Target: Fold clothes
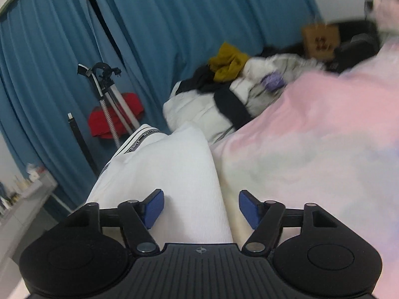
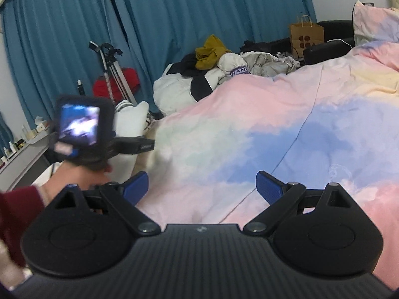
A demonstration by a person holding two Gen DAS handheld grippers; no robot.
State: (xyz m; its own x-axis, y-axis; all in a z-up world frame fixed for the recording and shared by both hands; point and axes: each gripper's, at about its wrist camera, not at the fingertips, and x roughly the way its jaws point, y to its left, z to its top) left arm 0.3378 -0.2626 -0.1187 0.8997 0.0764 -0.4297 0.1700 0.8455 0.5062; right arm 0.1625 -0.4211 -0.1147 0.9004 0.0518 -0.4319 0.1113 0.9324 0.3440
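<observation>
A white ribbed garment [image 1: 172, 174] with a striped, lettered band lies along the left edge of the bed, running under my left gripper [image 1: 201, 208]. The left gripper is open, its blue pads either side of the cloth's near end, not closed on it. The garment also shows in the right wrist view [image 2: 132, 122], partly behind the left gripper's body [image 2: 82, 129] held in a hand. My right gripper [image 2: 201, 188] is open and empty above the pastel pink and blue duvet [image 2: 286, 129].
A heap of white, black and mustard clothes [image 2: 212, 69] lies at the far side of the bed. A brown paper bag [image 2: 306, 37] stands behind it. Blue curtains [image 2: 174, 20], a stand [image 2: 112, 72] and a red item are at the back; a shelf [image 2: 25, 149] stands left.
</observation>
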